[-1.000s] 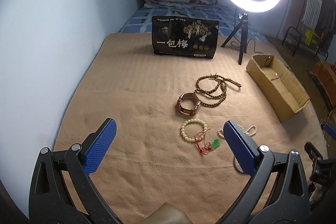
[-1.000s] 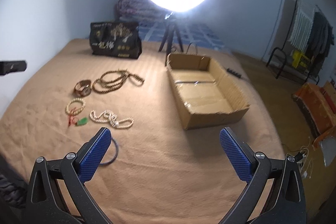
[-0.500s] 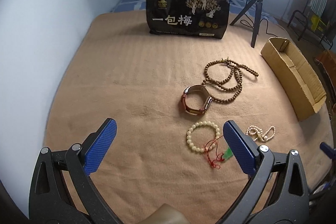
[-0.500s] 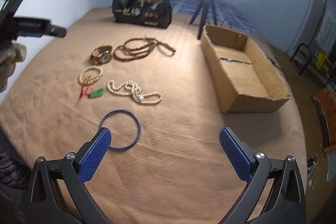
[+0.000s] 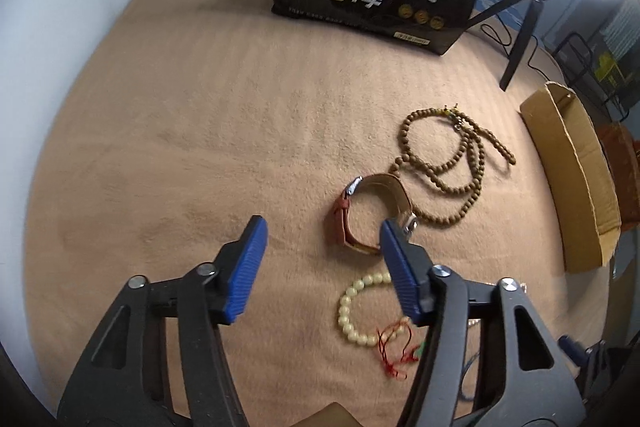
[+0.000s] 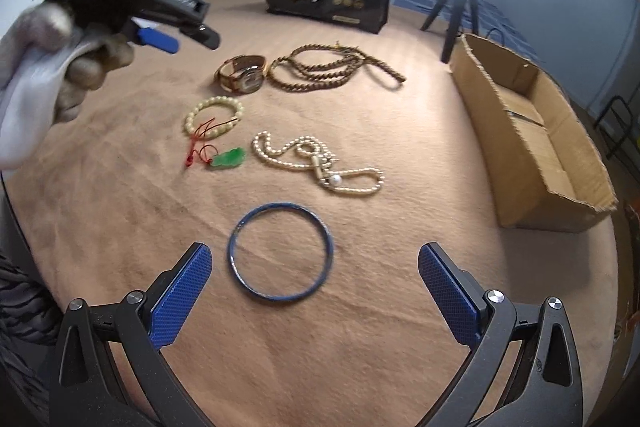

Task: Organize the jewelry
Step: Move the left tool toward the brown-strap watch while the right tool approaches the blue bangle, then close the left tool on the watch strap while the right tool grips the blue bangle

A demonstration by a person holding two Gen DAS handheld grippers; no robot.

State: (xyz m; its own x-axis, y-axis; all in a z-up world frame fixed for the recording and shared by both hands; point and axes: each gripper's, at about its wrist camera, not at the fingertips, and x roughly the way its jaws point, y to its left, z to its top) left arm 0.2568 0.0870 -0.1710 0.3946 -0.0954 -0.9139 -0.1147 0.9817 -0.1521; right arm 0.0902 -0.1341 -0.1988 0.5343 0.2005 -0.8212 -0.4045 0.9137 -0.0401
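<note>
Tan blanket [image 5: 200,115]; left gripper [image 5: 322,251] half-closing, empty, above watch [image 5: 372,215].

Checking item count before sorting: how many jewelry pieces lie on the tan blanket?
6: brown-strap wristwatch, brown wooden bead necklace beside it, cream bead bracelet, green pendant on red cord, pearl necklace, blue bangle nearest. None visibly hidden.

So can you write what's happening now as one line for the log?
left claw: open, jaws just narrowing, empty, nearing watch | right claw: open, above blue bangle | box: no jewelry visible
</note>
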